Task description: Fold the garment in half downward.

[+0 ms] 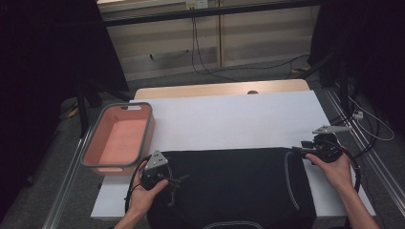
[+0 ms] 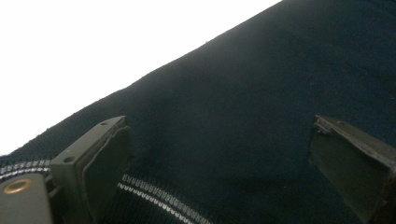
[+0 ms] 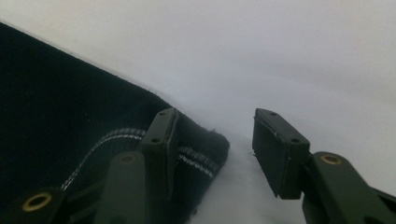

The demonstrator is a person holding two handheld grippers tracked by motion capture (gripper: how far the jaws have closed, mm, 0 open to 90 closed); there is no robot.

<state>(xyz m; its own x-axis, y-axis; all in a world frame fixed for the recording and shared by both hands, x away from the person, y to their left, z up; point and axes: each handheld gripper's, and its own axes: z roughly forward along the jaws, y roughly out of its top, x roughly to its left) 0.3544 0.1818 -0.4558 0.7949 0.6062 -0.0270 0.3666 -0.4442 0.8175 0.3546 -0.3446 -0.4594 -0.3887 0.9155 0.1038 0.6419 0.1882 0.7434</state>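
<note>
Garment (image 1: 229, 186), one, black knit with pale striped trim, lay flat between two grippers: left gripper (image 1: 173, 183) wide over its near corner, right gripper (image 3: 212, 140) half-open astride its far corner; one pink bin (image 1: 90, 155) beyond the left.

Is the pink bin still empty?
Empty: the high view shows the pink bin with a bare floor; the black garment lies beside it.
</note>
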